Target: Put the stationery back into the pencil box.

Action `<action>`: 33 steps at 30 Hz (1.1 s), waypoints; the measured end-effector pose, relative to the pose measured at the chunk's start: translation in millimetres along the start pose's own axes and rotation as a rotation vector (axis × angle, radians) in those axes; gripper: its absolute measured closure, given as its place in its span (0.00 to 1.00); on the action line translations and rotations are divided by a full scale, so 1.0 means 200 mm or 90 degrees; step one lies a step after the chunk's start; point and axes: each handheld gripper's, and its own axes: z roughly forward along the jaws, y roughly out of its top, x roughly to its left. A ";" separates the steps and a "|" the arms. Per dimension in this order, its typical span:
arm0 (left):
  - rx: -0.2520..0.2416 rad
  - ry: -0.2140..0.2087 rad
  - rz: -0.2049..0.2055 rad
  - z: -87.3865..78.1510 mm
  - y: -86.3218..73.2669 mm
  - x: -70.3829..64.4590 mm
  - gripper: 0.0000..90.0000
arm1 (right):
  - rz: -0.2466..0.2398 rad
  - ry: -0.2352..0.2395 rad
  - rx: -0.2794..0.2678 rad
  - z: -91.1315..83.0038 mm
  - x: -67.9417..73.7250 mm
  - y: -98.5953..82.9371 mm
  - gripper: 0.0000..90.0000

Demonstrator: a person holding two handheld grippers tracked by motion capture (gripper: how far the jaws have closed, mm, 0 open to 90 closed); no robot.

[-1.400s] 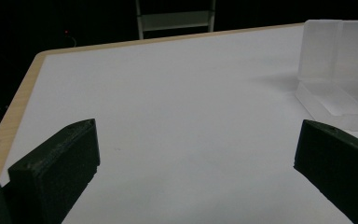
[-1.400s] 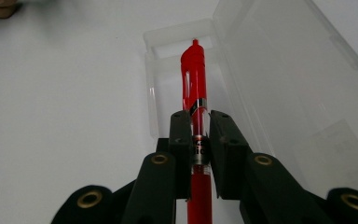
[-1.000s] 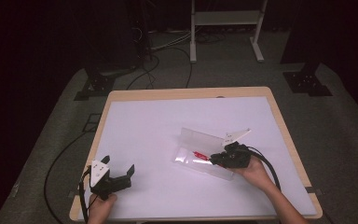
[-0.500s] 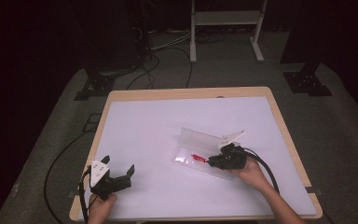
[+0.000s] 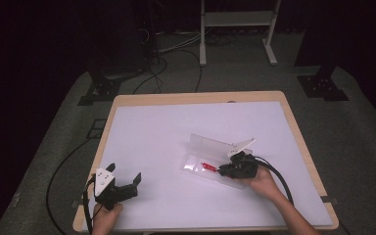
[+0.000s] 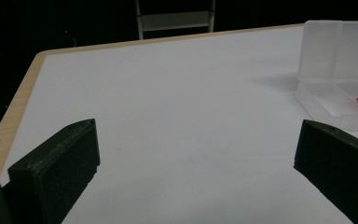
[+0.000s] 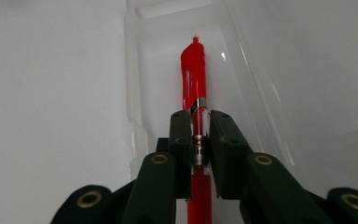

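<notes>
The right gripper has sunk lower into the clear case — fingers clenched on the red pen; left gripper fingers spread wide.

Right gripper (with red pen) now lower, nearer the person.

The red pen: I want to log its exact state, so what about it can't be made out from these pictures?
- Red pen, right gripper view: its rear end is cut off by the bottom edge, between the shut jaws of the right tool.
- Its label print: blurred and partly covered by the jaws.
- High view: too small, and partly hidden by the tool.
- Left gripper view: cut off by the right edge.
- Clear box: whether the pen touches its floor is unclear.
</notes>
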 end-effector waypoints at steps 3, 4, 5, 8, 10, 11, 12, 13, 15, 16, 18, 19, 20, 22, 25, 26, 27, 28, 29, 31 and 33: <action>0.001 0.000 0.000 0.00 0.00 0.00 0.00 | 0.002 0.000 0.004 0.00 0.00 0.00 0.87; 0.001 0.000 0.000 0.00 0.00 0.00 0.00 | 0.000 -0.001 0.005 0.00 0.00 0.00 0.87; 0.001 0.000 0.000 0.00 0.00 0.00 0.00 | -0.001 -0.001 0.006 0.00 0.00 0.00 0.87; 0.001 0.000 0.001 0.00 0.00 0.00 0.00 | 0.001 -0.001 0.007 0.00 0.00 0.00 0.87; 0.000 0.001 0.002 0.00 0.00 0.00 0.00 | 0.000 -0.001 0.008 0.01 0.00 0.00 0.87; 0.000 0.001 0.002 0.00 0.00 0.00 0.00 | -0.001 -0.002 0.010 0.01 0.00 0.00 0.87; 0.000 0.001 0.002 0.00 0.00 0.00 0.00 | -0.001 -0.002 0.012 0.01 0.00 0.00 0.87; 0.000 0.001 0.002 0.00 0.00 0.00 0.00 | -0.002 -0.001 0.012 0.01 0.00 0.00 0.87; 0.001 0.001 0.001 0.00 0.00 0.00 0.00 | -0.002 -0.001 0.012 0.01 0.00 -0.01 0.87; 0.000 0.002 0.001 0.00 0.00 0.00 0.00 | -0.001 -0.001 0.012 0.01 0.00 -0.01 0.87; 0.000 0.002 0.003 0.00 0.00 0.00 0.00 | 0.000 0.000 0.013 0.01 0.00 -0.01 0.87; 0.000 0.003 0.003 0.00 0.00 0.00 0.00 | 0.000 -0.001 0.013 0.01 0.00 -0.01 0.87; 0.000 0.002 0.002 0.00 0.00 0.00 0.00 | -0.001 -0.001 0.013 0.01 0.00 -0.01 0.87; 0.000 0.002 0.001 0.00 0.00 0.00 0.00 | 0.000 0.002 0.013 0.01 0.00 -0.01 0.87; 0.000 0.003 -0.001 0.00 0.00 0.00 0.00 | 0.000 0.004 0.011 0.01 0.00 -0.01 0.86; 0.001 0.003 -0.001 0.00 0.00 0.00 0.00 | 0.004 0.006 0.007 0.00 0.00 -0.01 0.85; 0.001 0.003 0.000 0.00 0.00 0.00 0.00 | 0.006 0.007 0.005 0.00 0.00 0.00 0.84; 0.001 0.004 0.002 0.00 0.00 0.00 0.00 | 0.006 0.007 0.003 -0.01 0.00 0.00 0.84; 0.001 0.004 0.003 0.00 0.00 0.00 0.00 | 0.004 0.007 0.001 -0.01 0.01 0.00 0.82; 0.001 0.004 0.002 0.00 0.00 0.00 0.00 | 0.005 0.005 -0.001 -0.02 0.01 0.00 0.80; 0.001 0.003 0.000 0.00 0.00 0.00 0.00 | 0.004 0.006 -0.003 -0.03 0.00 0.00 0.77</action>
